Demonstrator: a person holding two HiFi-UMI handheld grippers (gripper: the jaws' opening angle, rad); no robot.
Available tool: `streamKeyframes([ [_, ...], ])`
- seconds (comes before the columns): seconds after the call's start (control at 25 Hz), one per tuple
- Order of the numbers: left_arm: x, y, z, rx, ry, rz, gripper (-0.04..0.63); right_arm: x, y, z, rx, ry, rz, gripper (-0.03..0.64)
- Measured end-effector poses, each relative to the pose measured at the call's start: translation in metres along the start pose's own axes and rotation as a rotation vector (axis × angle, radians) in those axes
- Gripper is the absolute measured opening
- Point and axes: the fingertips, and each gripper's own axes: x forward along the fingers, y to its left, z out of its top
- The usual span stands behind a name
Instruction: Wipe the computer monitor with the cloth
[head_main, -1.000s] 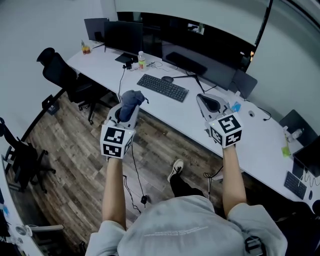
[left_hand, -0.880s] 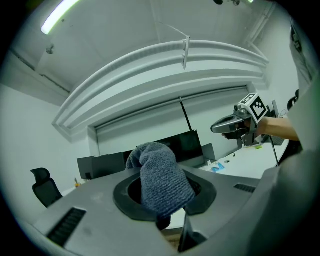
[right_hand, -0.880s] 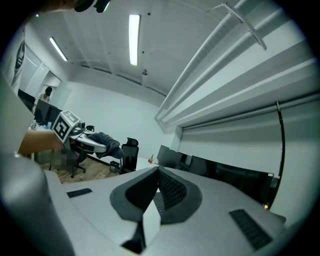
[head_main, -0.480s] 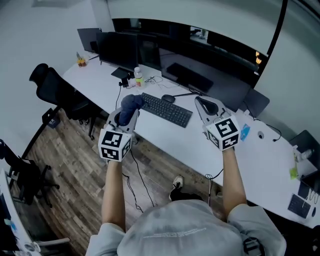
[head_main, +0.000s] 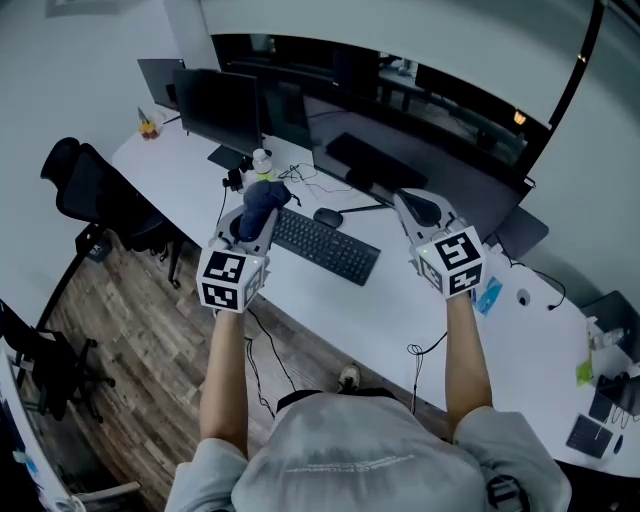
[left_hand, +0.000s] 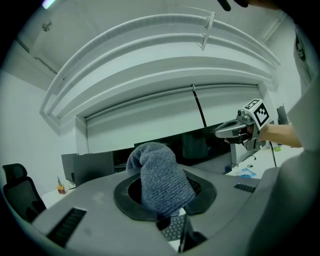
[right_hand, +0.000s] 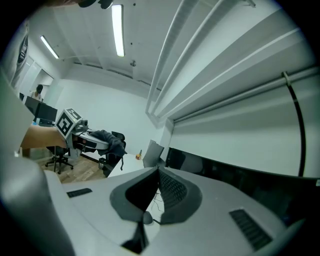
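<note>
Cloth (head_main: 262, 196) sat bunched in the clamped left gripper (head_main: 252, 224); the right gripper (head_main: 414, 206) was closed and empty. With the monitor (head_main: 228, 106) at eleven o'clock, reaching forward and pressing flat seemed best.

A blue-grey terry cloth (head_main: 262, 200), bunched upright, is pinched in the left gripper (head_main: 256, 218) above the front edge of the white desk (head_main: 400, 300). The black flat monitor (head_main: 222, 105) stands upright, its screen dark, near the desk's far left corner.
</note>
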Motion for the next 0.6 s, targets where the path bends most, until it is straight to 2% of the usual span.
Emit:
streamKeyframes([
  [0.24,0.050,0.017,0.000,-0.012,0.007,-0.012,0.078,0.027,-0.026,-0.012,-0.025,0.039,-0.032,0.002],
  [0.4,0.083,0.036,-0.006,-0.007,0.027,-0.019,0.078,0.047,-0.035,-0.015,-0.003,0.058,-0.052,0.002],
  [0.6,0.134,0.068,-0.009,0.000,0.013,-0.079,0.079,0.076,-0.044,-0.019,0.039,0.079,-0.102,0.002],
])
